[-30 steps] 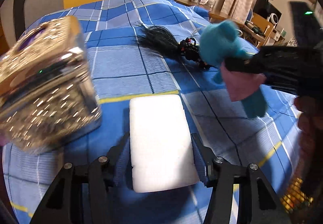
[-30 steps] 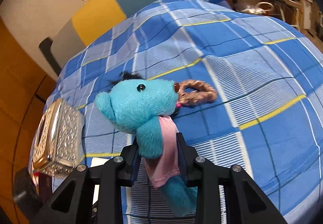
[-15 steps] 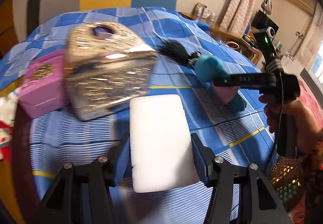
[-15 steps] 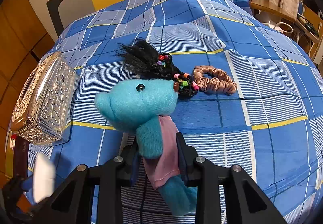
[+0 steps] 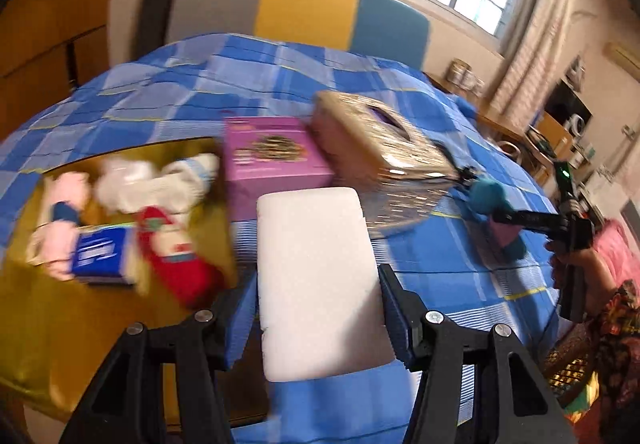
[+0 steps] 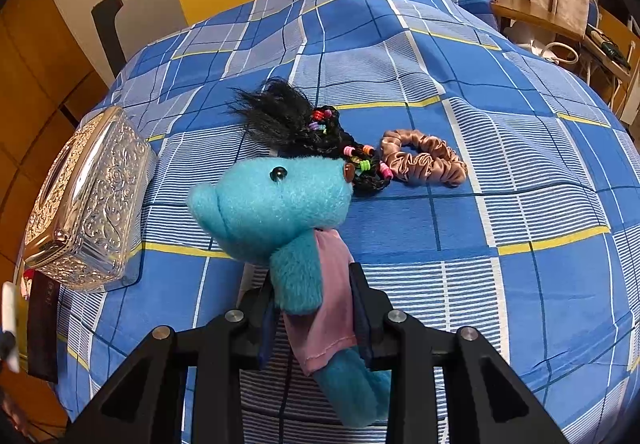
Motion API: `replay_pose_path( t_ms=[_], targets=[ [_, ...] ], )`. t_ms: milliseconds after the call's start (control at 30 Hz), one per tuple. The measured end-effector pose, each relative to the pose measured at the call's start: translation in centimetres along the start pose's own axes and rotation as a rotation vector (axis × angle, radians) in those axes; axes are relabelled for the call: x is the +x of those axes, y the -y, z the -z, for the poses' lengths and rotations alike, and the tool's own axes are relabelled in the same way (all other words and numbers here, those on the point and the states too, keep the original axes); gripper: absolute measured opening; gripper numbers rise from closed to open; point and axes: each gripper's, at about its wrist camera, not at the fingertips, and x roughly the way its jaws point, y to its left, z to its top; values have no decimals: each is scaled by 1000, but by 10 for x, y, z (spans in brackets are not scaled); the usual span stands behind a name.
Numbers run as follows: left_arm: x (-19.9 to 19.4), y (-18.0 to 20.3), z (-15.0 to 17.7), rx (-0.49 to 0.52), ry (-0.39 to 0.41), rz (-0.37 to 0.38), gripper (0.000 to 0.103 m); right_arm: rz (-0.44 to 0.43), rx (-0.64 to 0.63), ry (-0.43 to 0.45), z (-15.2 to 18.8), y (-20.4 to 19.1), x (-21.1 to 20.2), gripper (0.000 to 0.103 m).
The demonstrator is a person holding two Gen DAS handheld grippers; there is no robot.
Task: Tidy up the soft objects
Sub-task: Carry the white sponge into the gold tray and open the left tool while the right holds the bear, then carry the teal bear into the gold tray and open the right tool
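My left gripper point(image 5: 318, 296) is shut on a white sponge block point(image 5: 316, 276) and holds it above the bed's front left corner. Just left of it lies a yellow tray point(image 5: 40, 324) with several soft items: socks, a red stocking point(image 5: 172, 256), a blue packet point(image 5: 100, 256). My right gripper point(image 6: 312, 292) is shut on a turquoise plush toy point(image 6: 280, 200) with a pink scarf, held above the blue plaid bedspread point(image 6: 520, 164). The toy and right gripper also show in the left wrist view point(image 5: 492, 200). A black beaded hairpiece point(image 6: 304, 124) and a tan scrunchie point(image 6: 424, 156) lie behind the toy.
An embossed silver tissue box point(image 6: 84, 204) sits on the bed's left side, also in the left wrist view point(image 5: 380, 152). A purple box point(image 5: 272, 160) lies beside it, next to the tray. A yellow and blue headboard point(image 5: 340, 16) is behind; a desk stands far right.
My left gripper has swung left with the sponge, bringing the yellow tray and purple box into view. My right gripper has lifted slightly, still holding the plush toy.
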Motion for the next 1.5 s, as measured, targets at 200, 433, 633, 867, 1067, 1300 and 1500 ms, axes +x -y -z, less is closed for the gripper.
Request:
replay_pose_path(
  t_ms=[200, 433, 633, 867, 1067, 1300, 1500],
  targets=[
    [-20, -74, 9, -80, 14, -123, 58, 15, 24, 37, -2, 5, -6, 31],
    [-23, -160, 21, -163, -52, -261, 59, 11, 95, 131, -7, 18, -23, 31],
    [-11, -195, 27, -135, -117, -356, 60, 27, 113, 157, -8, 22, -28, 31],
    [-16, -207, 33, -180, -96, -385, 81, 41, 105, 167, -7, 22, -29, 31],
    [-37, -200, 38, -202, -8, -403, 82, 57, 111, 180, -7, 24, -31, 31],
    [-58, -178, 47, -219, 101, -350, 89, 34, 112, 293, -5, 16, -55, 31],
    [-58, -153, 54, -165, 75, -310, 94, -79, 61, 301, 20, -32, -74, 31]
  ],
)
